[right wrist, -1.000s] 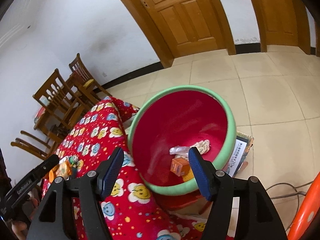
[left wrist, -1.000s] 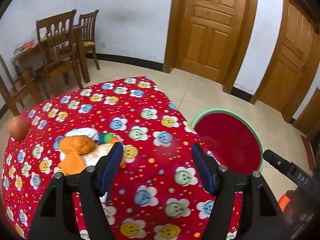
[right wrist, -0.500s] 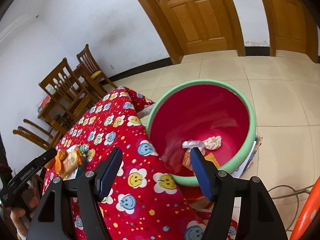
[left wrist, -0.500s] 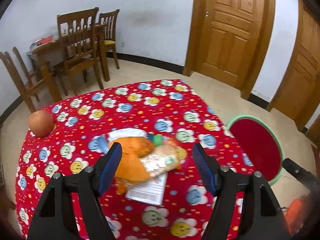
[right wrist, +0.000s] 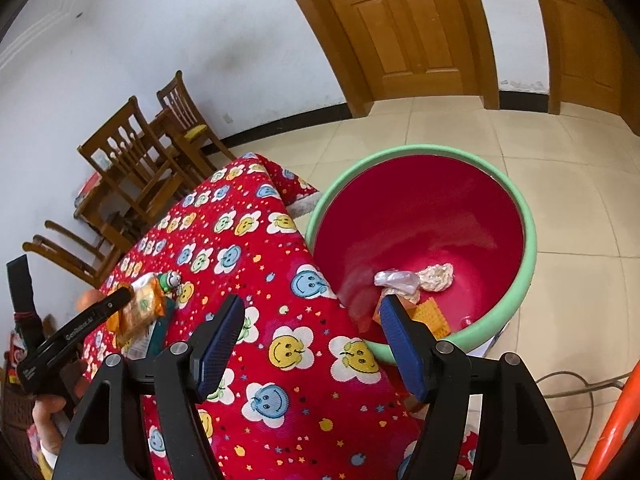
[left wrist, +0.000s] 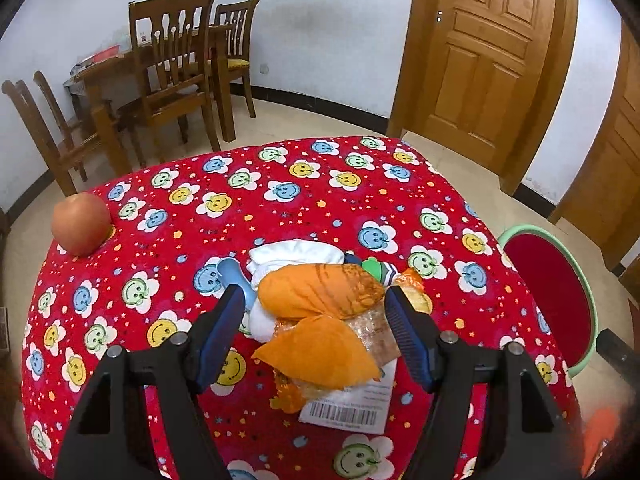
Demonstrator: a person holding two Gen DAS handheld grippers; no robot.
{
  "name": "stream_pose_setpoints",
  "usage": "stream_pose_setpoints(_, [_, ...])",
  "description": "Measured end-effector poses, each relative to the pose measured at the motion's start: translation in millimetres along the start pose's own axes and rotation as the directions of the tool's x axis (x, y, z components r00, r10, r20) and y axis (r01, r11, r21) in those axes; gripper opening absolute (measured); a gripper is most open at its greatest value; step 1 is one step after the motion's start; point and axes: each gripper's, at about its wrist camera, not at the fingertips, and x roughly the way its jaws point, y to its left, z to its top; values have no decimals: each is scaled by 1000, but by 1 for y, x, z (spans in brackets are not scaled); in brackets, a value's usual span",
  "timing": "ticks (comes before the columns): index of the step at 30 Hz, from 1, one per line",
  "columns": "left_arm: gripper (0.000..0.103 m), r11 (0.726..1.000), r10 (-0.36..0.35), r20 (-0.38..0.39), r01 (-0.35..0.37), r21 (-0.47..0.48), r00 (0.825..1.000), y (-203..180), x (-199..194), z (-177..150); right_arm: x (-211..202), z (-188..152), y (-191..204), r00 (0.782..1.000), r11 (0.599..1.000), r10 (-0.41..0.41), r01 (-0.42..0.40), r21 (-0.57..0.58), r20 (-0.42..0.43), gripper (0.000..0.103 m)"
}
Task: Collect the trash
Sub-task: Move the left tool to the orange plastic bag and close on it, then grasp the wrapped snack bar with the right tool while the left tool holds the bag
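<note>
So the left gripper [left wrist: 316, 320] hangs jaws apart over the crumpled orange wrapper pile [left wrist: 320, 312]; right gripper [right wrist: 308, 336], jaws apart too, empty beside the green-rimmed red plastic basin [right wrist: 532, 248].

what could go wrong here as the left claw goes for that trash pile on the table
1. The pile is loose: orange peels, a clear wrapper, white tissue and a barcode slip. The open left claw may pinch only some of it.
2. The bin stands off the table's edge, so scraps could drop on the way.
3. A sweep could nudge the apple near the far edge.
</note>
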Motion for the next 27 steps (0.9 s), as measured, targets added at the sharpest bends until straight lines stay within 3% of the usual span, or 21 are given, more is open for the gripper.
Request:
stream_pose_setpoints(6, [56,1000,-18,14,18,9,1000,2,3,-2,1,0,3,1000,1000,0,0,-3,-6,72])
stream_pose_setpoints(12, [48,999,-25,29,25,22,999,2,-3,-3,0,-1,12,1000,1000,12,-12,-21,-7,72])
stream_pose_setpoints(25, [48,999,-11,69,15,-51,998,34,-42,-8,4,-5,56,998,992,67,-68,-108,-15,72])
stream_pose_setpoints(27, [48,998,1,63,3,-62,998,42,-44,-11,6,-7,65,997,989,76,-78,-125,-21,78])
